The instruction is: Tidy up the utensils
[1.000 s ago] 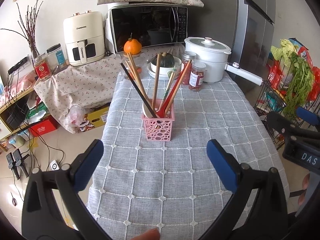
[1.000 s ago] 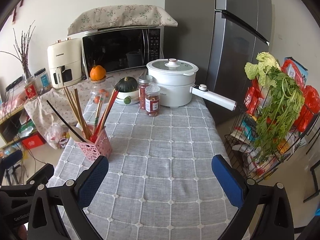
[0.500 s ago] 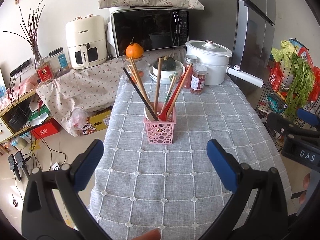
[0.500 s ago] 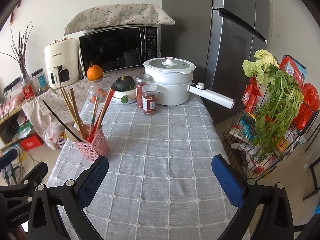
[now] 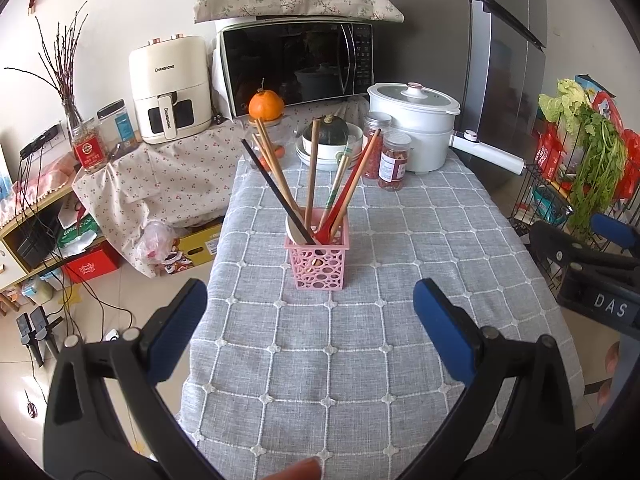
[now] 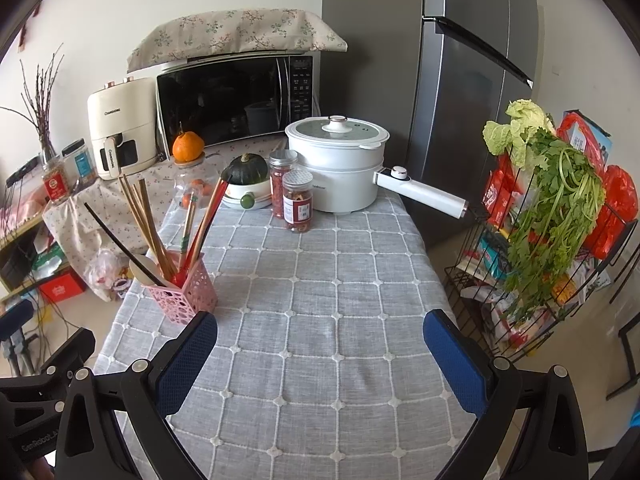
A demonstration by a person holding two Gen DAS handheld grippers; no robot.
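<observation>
Lower ends of chopsticks [image 5: 276,168] hidden inside pink basket [image 5: 318,264]. Jar labels [image 6: 298,205] too small to read. Near desk [image 5: 360,380] edge cut off behind tongs.

"CHANGHONG" stands on the air fryer [image 5: 170,88], on its body and handle. "DAS" shows on the right tool [image 5: 610,310]; "GenRobot.A" on the left tool [image 6: 38,438].
</observation>
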